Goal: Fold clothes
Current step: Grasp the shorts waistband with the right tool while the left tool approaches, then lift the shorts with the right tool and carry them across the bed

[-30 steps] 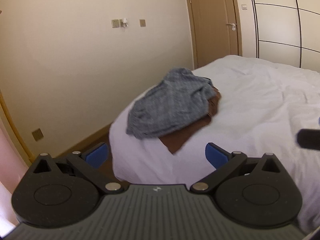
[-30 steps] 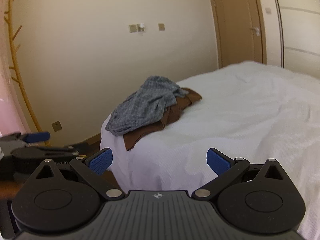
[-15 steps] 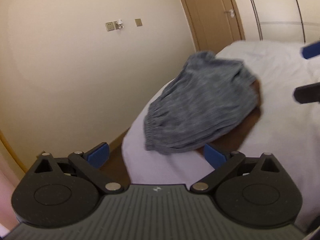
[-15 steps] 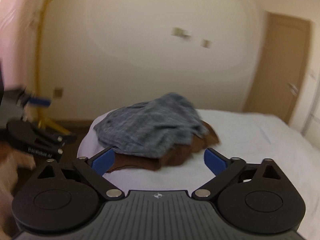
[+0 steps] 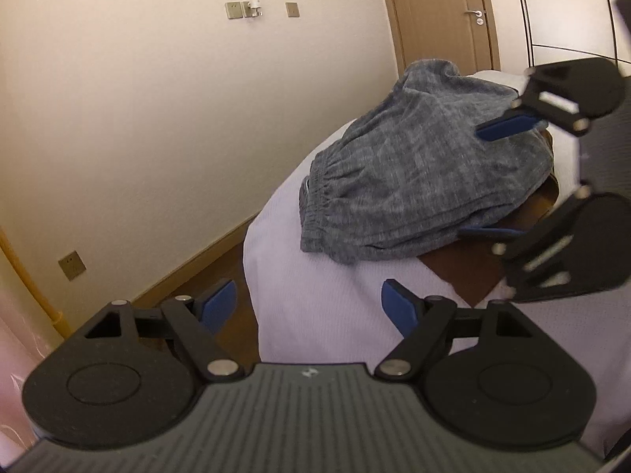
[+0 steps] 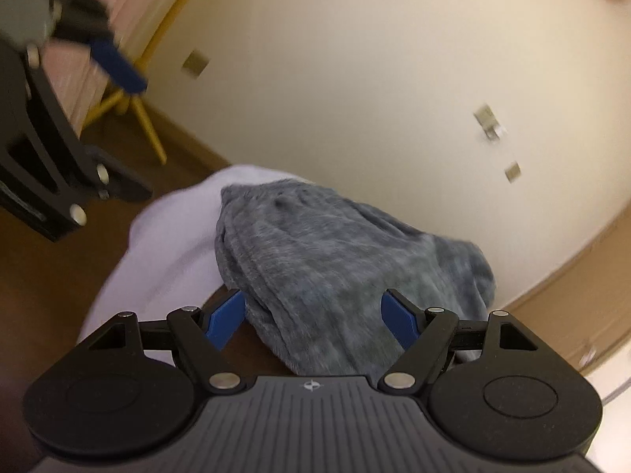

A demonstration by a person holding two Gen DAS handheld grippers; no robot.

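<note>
A crumpled grey garment (image 5: pixel 418 173) with an elastic waistband lies on a brown garment (image 5: pixel 465 264) at the corner of the white bed (image 5: pixel 315 303). My left gripper (image 5: pixel 311 307) is open and empty, short of the bed corner. My right gripper (image 6: pixel 313 317) is open, its blue fingers on either side of the grey garment's (image 6: pixel 335 260) near edge, above the brown cloth (image 6: pixel 244 351). In the left wrist view the right gripper (image 5: pixel 501 177) comes in from the right, one finger over the grey pile and one at its lower edge.
A cream wall (image 5: pixel 157 98) with switches and a socket stands behind the bed. A wooden door (image 5: pixel 437 15) and white cupboard panels are at the far right. Brown floor (image 6: pixel 47 276) and a yellow stand (image 6: pixel 146 126) lie left of the bed.
Both grippers have moved closer to the clothes pile. The right gripper has swung in over the pile and now straddles the grey garment's edge. Both stay open.
</note>
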